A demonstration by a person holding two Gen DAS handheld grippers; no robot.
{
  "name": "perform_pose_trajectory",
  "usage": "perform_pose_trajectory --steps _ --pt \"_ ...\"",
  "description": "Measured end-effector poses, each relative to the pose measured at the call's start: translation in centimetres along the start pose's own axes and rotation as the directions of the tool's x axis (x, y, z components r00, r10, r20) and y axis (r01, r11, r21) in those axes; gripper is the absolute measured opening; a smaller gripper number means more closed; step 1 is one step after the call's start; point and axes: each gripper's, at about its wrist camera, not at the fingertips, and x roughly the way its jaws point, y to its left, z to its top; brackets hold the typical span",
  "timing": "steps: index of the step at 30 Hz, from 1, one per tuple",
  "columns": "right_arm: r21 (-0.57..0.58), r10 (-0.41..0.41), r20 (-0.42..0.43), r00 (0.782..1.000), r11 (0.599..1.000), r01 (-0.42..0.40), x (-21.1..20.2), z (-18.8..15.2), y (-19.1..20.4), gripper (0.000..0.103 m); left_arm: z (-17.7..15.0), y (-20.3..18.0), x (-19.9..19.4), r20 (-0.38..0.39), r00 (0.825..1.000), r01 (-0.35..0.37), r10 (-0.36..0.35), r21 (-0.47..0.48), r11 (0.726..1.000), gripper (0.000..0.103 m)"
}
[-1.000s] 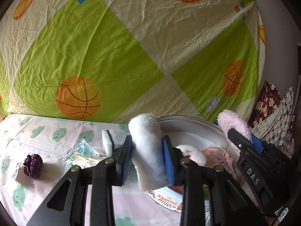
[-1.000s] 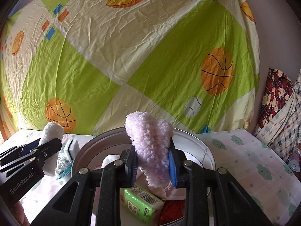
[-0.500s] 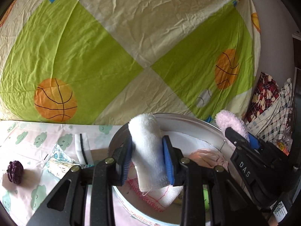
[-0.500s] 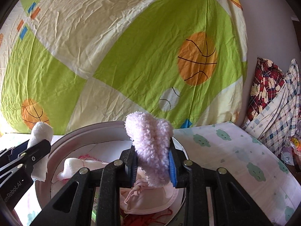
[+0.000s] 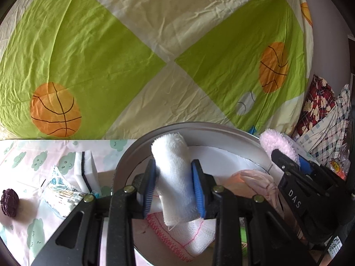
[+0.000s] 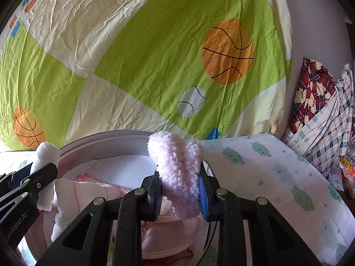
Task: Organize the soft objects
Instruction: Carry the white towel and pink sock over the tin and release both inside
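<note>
With both loads over the round tin [image 5: 133, 153], this looks like the drop step: left tongs [image 5: 174, 188] clamp a white towel roll [image 5: 175, 177], right tongs [image 6: 179, 190] clamp a pink fluffy cloth [image 6: 177, 173]. Next: lower, then release inside.

Both wrist views – close, angled downward – share the round basin [image 5: 133, 153] [image 6: 106, 136] and ball-print sheet [image 5: 111, 55] [image 6: 133, 44] behind.

Home bedroom: basketball-print bedsheet [image 5: 137, 51], cloud-print cover [image 6: 277, 177], piled plaid bedding [image 6: 319, 102].
</note>
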Motion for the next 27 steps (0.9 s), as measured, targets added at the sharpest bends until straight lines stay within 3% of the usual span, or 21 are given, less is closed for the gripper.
perform_pose_trajectory --steps 18,20,21,22,24,25,27 --pt "-0.029 0.016 -0.031 0.999 0.999 -0.017 0.6 -0.3 0.6 0.029 -0.7 0.2 1.4 -0.031 0.999 -0.037 0.037 0.011 0.999 0.031" --pt "-0.030 0.027 -0.031 0.999 0.999 -0.028 0.5 -0.3 0.6 0.035 -0.7 0.4 1.3 -0.027 0.999 -0.038 0.038 0.003 0.999 0.034" --pt "-0.027 0.034 -0.027 0.999 0.999 -0.035 0.4 -0.3 0.6 0.039 -0.8 0.5 1.1 -0.019 0.999 -0.041 0.040 -0.001 0.999 0.045" --pt "-0.018 0.041 -0.021 0.999 0.999 -0.041 0.3 -0.3 0.6 0.053 -0.8 0.6 0.8 -0.008 0.999 -0.045 0.045 -0.006 0.999 0.068" --pt "0.000 0.035 -0.004 0.999 0.999 -0.035 -0.1 -0.4 0.5 0.068 -1.0 0.9 0.1 0.019 0.998 -0.067 0.067 -0.024 0.997 0.096" --pt "0.005 0.033 0.011 0.999 0.999 -0.033 -0.4 -0.4 0.6 0.071 -1.2 1.1 -0.3 0.036 0.996 -0.079 0.080 -0.037 0.996 0.102" --pt "0.001 0.027 0.037 0.999 1.000 -0.027 -0.9 -0.3 0.7 0.072 -1.3 1.4 -1.2 0.073 0.993 -0.094 0.098 -0.055 0.994 0.103"
